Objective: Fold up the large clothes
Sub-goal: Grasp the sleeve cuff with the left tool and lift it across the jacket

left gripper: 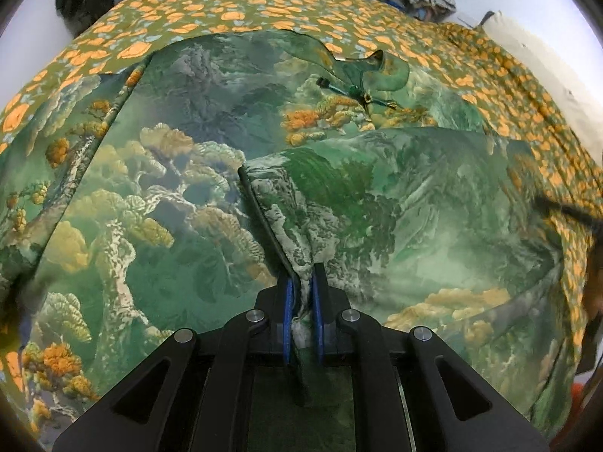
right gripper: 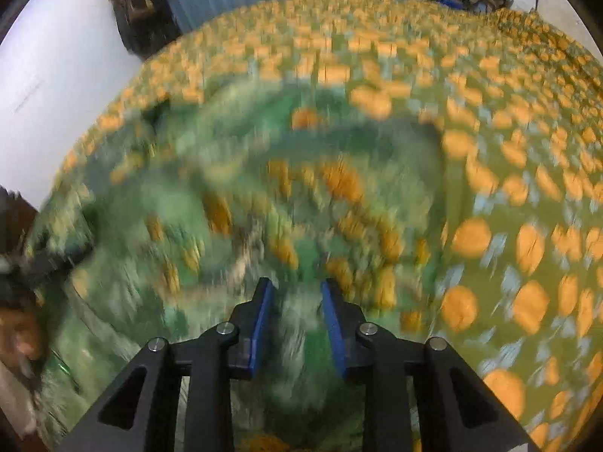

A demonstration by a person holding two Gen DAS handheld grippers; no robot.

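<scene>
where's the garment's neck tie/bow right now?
Left wrist view, upper right of centre: the bow lies at the green printed garment's neckline, just above the folded-over flap, near the orange-flowered bedspread.

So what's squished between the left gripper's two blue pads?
A bunched fold of the green printed garment, pinched between the left gripper's pads. The left wrist view shows it.

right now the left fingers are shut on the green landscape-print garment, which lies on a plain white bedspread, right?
Not quite. The left wrist view shows the left fingers shut on the green garment, but the bedspread is olive with orange flowers, not plain white.
</scene>
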